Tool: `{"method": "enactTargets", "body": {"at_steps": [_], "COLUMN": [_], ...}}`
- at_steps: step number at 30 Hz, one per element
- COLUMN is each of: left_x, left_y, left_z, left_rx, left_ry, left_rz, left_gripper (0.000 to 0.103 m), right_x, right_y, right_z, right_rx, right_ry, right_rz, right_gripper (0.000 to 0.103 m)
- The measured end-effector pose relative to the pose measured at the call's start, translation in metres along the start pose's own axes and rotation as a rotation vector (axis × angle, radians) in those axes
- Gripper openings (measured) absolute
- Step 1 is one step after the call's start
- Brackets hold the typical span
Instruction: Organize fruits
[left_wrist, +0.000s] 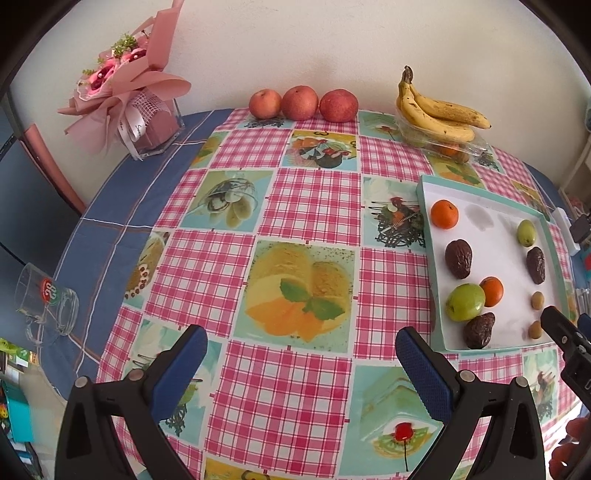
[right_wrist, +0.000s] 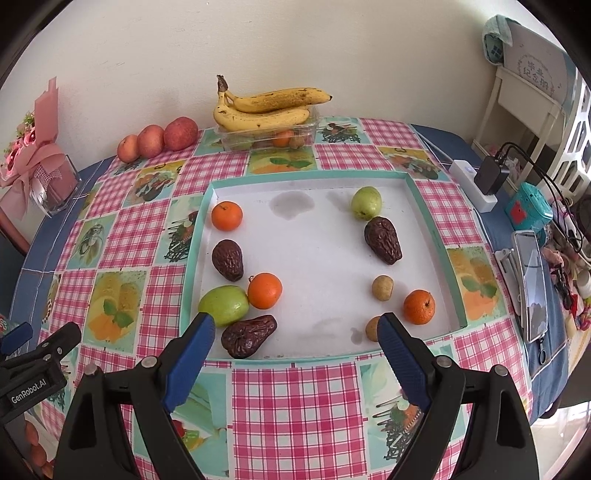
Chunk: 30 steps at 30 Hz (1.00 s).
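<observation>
A white tray with a teal rim (right_wrist: 314, 177) holds three oranges (right_wrist: 264, 290), two green fruits (right_wrist: 224, 304), three dark wrinkled avocados (right_wrist: 228, 259) and two small brown fruits (right_wrist: 382, 287). My right gripper (right_wrist: 295, 319) hovers open and empty over the tray's near edge. My left gripper (left_wrist: 301, 334) is open and empty above the checked tablecloth, left of the tray (left_wrist: 430, 266). By the wall, bananas (right_wrist: 266, 107) lie on a clear plastic box (right_wrist: 269, 138) and three red apples (right_wrist: 159, 138) stand in a row.
A pink bouquet (left_wrist: 125, 74) in a clear vase stands at the back left. A glass mug (left_wrist: 48, 299) lies near the table's left edge. A phone (right_wrist: 532, 284), a white power strip with charger (right_wrist: 476, 184) and small clutter crowd the right side.
</observation>
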<state>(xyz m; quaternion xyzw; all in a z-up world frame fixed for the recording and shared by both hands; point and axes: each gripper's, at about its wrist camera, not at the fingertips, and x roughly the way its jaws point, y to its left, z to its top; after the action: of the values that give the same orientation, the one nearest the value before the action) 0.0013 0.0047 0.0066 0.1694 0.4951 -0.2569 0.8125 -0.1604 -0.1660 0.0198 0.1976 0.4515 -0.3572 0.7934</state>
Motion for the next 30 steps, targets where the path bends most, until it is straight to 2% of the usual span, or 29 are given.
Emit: {"method": "enactTargets", "body": {"at_steps": [13, 18, 21, 30], "left_x": [-0.006, -0.007, -0.009, -0.011], "left_y": [0.000, 0.000, 0.000, 0.005], "left_z": [0.003, 0.003, 0.003, 0.004], "left_rx": [0.014, 0.015, 0.014, -0.013], "left_ry": [-0.036, -0.039, -0.051, -0.056], "left_rz": [0.036, 0.071, 0.116, 0.129], "left_gripper": [0.103, 0.103, 0.103, 0.103], "right_x": [-0.003, -0.003, -0.004, -0.003], "right_y": [-0.005, -0.005, -0.006, -0.006], "right_z": [0.002, 0.002, 0.002, 0.002], "right_rx": [0.029, 0.033, 0.034, 0.033], "right_ry": [-0.018, -0.018, -0.022, -0.012], "right_rz": [-0.003, -0.001, -0.001, -0.001], "right_gripper": [0.090, 0.090, 0.090, 0.090]}}
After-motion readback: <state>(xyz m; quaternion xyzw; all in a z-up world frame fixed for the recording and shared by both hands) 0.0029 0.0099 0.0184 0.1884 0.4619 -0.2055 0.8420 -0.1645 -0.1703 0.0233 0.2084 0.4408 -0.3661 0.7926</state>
